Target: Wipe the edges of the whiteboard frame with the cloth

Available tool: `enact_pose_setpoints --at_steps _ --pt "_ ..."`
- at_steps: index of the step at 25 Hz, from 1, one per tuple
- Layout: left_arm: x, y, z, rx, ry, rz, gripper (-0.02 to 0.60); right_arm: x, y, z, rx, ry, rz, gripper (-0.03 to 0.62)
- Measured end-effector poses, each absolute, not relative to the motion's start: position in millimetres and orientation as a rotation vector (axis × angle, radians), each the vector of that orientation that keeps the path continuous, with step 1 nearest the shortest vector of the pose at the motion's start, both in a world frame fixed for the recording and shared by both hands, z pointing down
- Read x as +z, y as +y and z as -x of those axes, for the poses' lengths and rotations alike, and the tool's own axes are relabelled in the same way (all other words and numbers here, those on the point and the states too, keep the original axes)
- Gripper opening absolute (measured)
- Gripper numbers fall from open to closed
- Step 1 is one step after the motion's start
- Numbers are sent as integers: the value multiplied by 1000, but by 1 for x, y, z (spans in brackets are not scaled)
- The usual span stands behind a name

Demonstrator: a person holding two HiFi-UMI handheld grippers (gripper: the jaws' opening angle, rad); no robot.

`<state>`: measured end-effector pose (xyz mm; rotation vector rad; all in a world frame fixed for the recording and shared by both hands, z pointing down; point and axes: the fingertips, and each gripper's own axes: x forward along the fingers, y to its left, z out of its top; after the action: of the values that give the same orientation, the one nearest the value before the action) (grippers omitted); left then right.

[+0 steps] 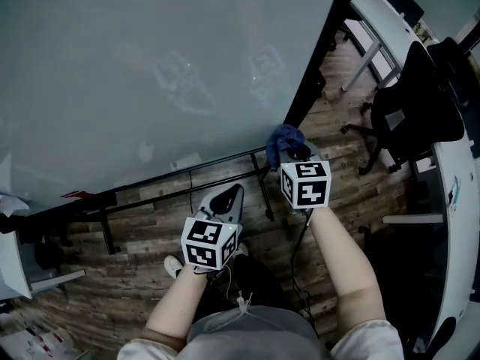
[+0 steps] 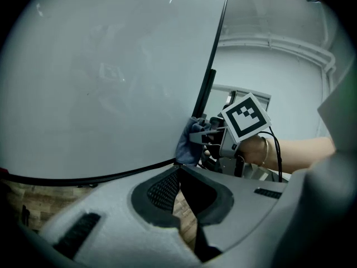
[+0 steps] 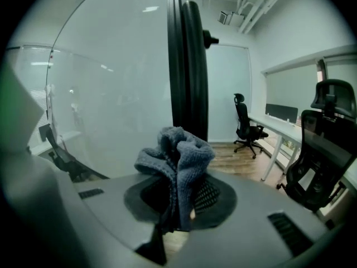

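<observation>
The whiteboard [image 1: 150, 66] fills the upper left of the head view, with a black frame down its right edge [image 1: 319, 51] and along its bottom edge [image 1: 187, 163]. My right gripper [image 1: 291, 150] is shut on a bunched blue cloth [image 1: 283, 136] at the board's lower right corner. In the right gripper view the cloth [image 3: 178, 155] sticks up between the jaws of the right gripper [image 3: 179, 183], right in front of the black frame post [image 3: 187, 66]. My left gripper [image 1: 236, 192] hangs lower, apart from the board, shut and empty. The left gripper view shows the cloth [image 2: 188, 141] against the frame [image 2: 209, 88].
A black office chair [image 1: 412, 111] stands close on the right, beside a white desk [image 1: 457, 201]. Black stand rails [image 1: 187, 184] run under the board over the wooden floor. A white table [image 1: 379, 21] is beyond the frame. More chairs [image 3: 245, 124] stand further back.
</observation>
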<state>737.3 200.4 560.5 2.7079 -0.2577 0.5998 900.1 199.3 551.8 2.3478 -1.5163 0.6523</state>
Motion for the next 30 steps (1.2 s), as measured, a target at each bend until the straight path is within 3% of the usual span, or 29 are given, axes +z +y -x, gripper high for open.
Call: enact_pose_setpoints --at_steps 17,30 --pt "604 164 -705 624 -419 -2612 17 627 194 -894 820 -1396 -2291 66" --pt "596 128 -639 544 -573 -2550 18 642 162 -830 898 -1393 -2260 66"
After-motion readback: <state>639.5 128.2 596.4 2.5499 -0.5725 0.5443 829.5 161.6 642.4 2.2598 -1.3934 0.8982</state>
